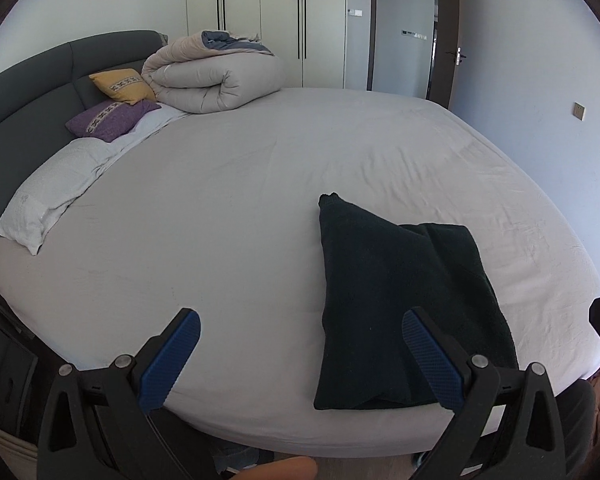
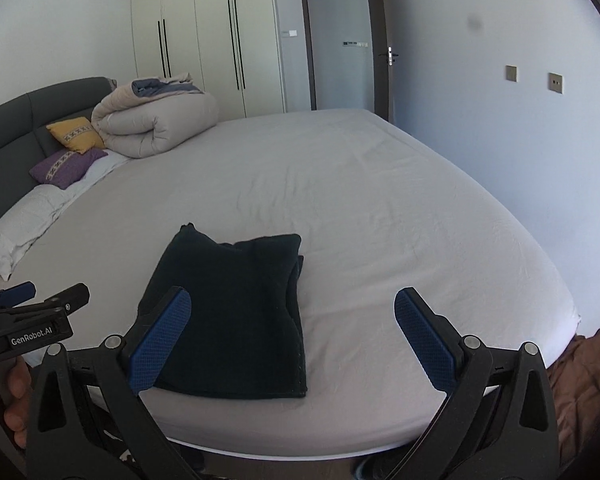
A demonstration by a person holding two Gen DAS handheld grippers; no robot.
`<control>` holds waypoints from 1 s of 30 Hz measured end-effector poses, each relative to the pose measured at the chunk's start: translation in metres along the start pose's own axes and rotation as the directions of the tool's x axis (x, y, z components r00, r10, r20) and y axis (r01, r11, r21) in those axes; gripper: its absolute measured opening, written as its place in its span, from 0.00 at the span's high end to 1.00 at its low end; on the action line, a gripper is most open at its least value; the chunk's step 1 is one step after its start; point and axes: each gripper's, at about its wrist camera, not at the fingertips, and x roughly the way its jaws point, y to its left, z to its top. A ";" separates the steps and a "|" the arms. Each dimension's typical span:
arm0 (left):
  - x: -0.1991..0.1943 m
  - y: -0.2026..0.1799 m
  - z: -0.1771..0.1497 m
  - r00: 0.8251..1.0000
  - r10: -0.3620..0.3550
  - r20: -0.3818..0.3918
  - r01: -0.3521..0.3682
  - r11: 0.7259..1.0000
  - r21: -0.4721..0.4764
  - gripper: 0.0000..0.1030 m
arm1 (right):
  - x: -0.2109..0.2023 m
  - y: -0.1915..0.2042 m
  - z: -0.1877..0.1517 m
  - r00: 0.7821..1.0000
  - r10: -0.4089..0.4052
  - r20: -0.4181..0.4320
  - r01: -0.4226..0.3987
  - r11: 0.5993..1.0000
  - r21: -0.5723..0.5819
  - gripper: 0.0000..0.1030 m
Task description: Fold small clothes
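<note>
Both grippers, left (image 1: 300, 354) and right (image 2: 292, 338), gape empty; the folded garment (image 2: 236, 316) lies near the bed's (image 2: 380, 208) front edge, long axis running toward the far edge.

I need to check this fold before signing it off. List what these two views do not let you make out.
- Dark garment: its near left corner sits behind a finger of the right gripper in the right wrist view; its layers merge into one dark mass in both views.
- Brown fabric past the bed edge: cut off by the right gripper's frame, unidentifiable.
- Left gripper: open, nothing between its fingers.
</note>
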 end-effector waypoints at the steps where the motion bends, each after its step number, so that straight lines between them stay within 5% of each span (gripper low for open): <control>1: 0.003 -0.001 -0.004 1.000 -0.007 -0.017 0.007 1.000 -0.003 0.00 | 0.000 0.000 -0.006 1.000 -0.003 -0.012 0.003 1.000 -0.002 0.00; 30: 0.030 -0.010 -0.031 0.995 -0.020 -0.095 0.023 0.999 0.031 0.00 | 0.036 0.031 -0.018 0.992 -0.012 -0.126 0.004 0.998 -0.067 0.00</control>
